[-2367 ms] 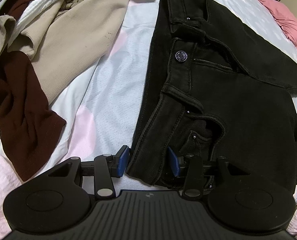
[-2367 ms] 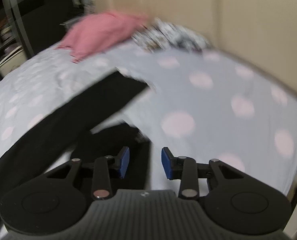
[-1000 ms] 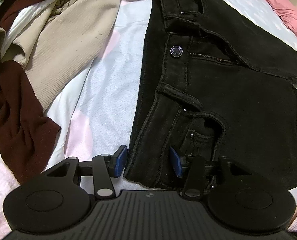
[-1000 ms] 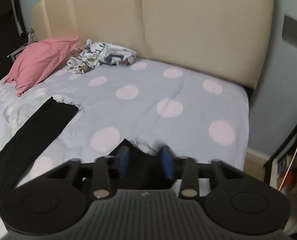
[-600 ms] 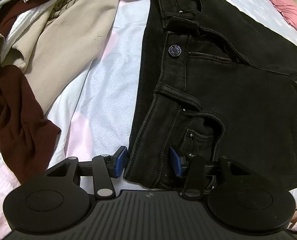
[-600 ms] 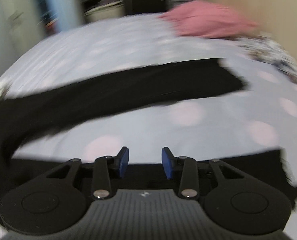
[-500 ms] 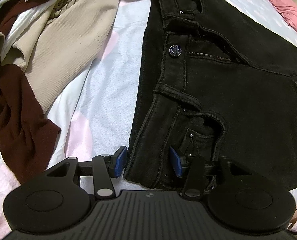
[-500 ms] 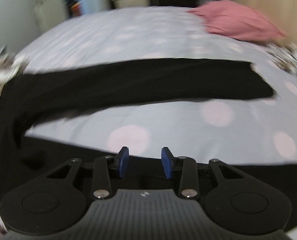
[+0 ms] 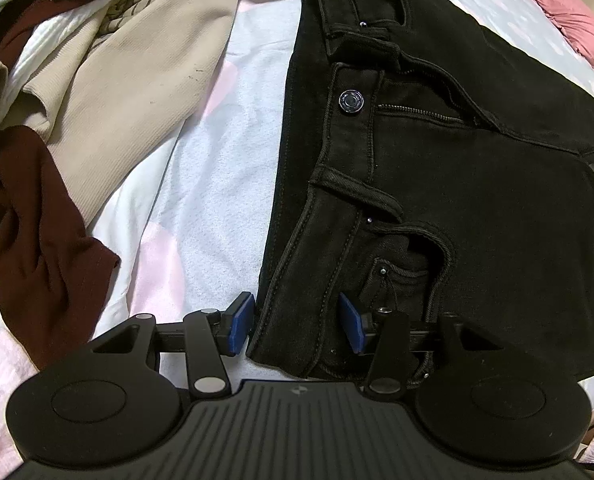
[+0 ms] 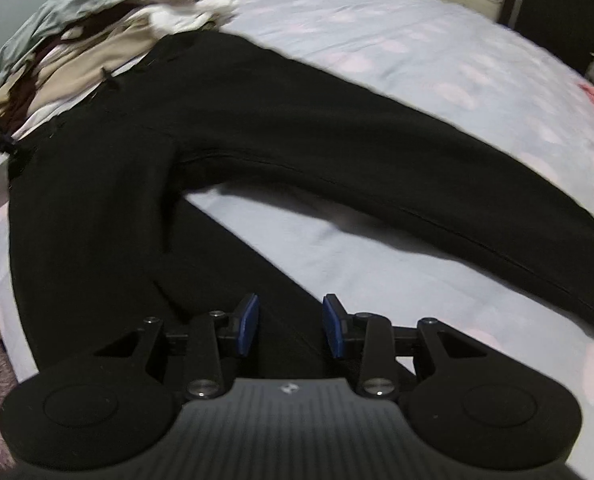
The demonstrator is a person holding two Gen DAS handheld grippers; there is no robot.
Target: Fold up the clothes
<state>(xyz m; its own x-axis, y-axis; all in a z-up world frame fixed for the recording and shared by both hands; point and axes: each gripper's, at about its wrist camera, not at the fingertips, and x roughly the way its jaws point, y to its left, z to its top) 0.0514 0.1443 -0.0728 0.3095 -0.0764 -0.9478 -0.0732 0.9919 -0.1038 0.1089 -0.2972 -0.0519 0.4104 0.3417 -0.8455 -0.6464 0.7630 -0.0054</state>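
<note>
Jeans (image 9: 457, 184) lie flat on the spotted bedsheet (image 9: 217, 152), waistband corner sitting right between the blue pads of your left gripper (image 9: 297, 322). The pads bracket the denim, one at the outer edge of the waistband and one over the pocket, but whether they actually pinch the cloth you cannot tell from this angle; it looks like an anchoring hold, keeping the waist from sliding while the other end gets handled.

Over to your right gripper (image 10: 289, 325): its pads stand apart with the near trouser leg (image 10: 217, 288) running under and between them, nothing visibly squeezed. Ahead of it the far trouser leg (image 10: 377, 152) angles away to the right, so the legs lie splayed in a V with bare sheet between them. That spread is probably why you are here near the crotch, picking a spot to bring one leg over onto the other.

Beyond the left tongs and off to their left, the heap of unfolded clothes (image 9: 97, 80) waits, touching nothing you hold. The fold itself is not yet begun.
</note>
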